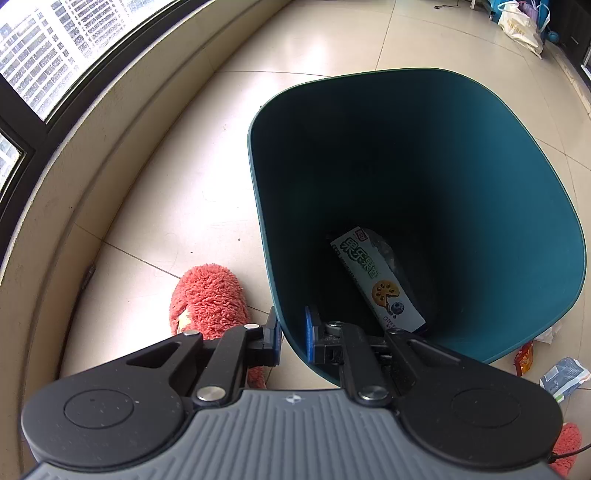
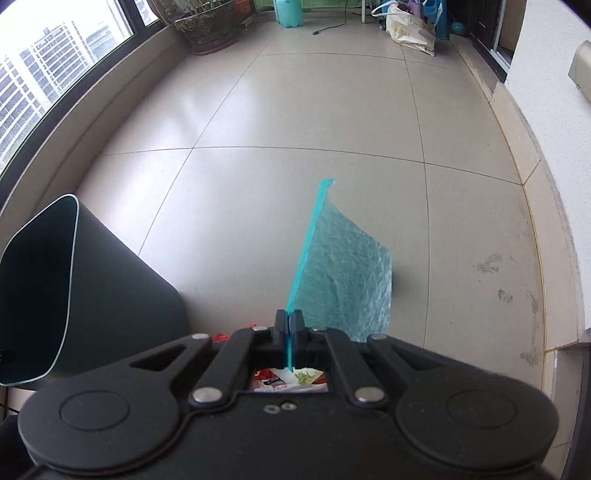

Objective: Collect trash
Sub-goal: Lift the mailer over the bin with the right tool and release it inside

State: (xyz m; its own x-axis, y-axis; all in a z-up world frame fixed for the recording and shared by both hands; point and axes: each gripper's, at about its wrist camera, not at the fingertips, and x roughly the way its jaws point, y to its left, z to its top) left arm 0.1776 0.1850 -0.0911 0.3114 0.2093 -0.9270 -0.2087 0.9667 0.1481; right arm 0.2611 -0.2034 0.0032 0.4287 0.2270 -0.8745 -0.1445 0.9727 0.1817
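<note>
A dark teal trash bin (image 1: 554, 206) stands tilted on the tiled floor. A biscuit box (image 1: 380, 277) lies inside it at the bottom. My left gripper (image 1: 291, 334) is shut on the bin's near rim, one finger outside and one inside. In the right wrist view the bin (image 2: 110, 273) is at the left. My right gripper (image 2: 289, 319) is shut on the edge of a teal plastic bag (image 2: 347, 273), which hangs above the floor. More wrappers (image 2: 288, 380) show under the gripper.
Snack wrappers (image 1: 524, 356) and a blue-white packet (image 1: 563, 376) lie on the floor right of the bin. A red fluffy slipper (image 1: 207, 299) is left of it. A window ledge (image 1: 74, 177) runs along the left. A plant pot (image 2: 207, 27) and bags (image 2: 410, 27) stand far off.
</note>
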